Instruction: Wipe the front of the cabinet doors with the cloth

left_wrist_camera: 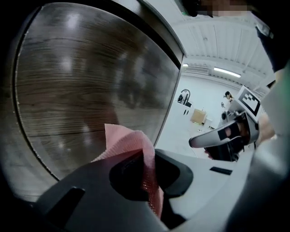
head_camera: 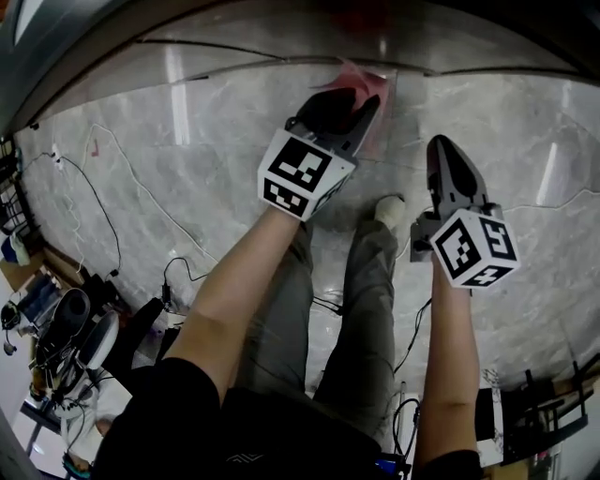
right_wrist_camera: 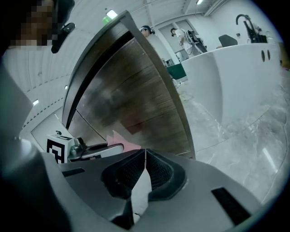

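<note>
A pink cloth [head_camera: 367, 86] [left_wrist_camera: 130, 141] is pinched in my left gripper [head_camera: 356, 108] [left_wrist_camera: 152, 168], which is shut on it. The cloth's free corner sticks up in front of the dark wood-grain cabinet door [left_wrist_camera: 90, 81] [head_camera: 281, 28], close to the door's right edge; whether it touches I cannot tell. My right gripper [head_camera: 439, 148] [right_wrist_camera: 145, 156] hangs to the right of the left one, shut with nothing between its jaws, pointing at the same door [right_wrist_camera: 136, 95]. In the right gripper view the left gripper [right_wrist_camera: 97, 148] and the cloth [right_wrist_camera: 123, 141] show at lower left.
A grey marble floor [head_camera: 187, 159] lies below, with the person's legs [head_camera: 356, 300] over it. Cables [head_camera: 98, 202] and equipment [head_camera: 66, 328] are at the left, a dark stand [head_camera: 544, 412] at lower right. A white counter [right_wrist_camera: 226, 77] stands to the right of the cabinet.
</note>
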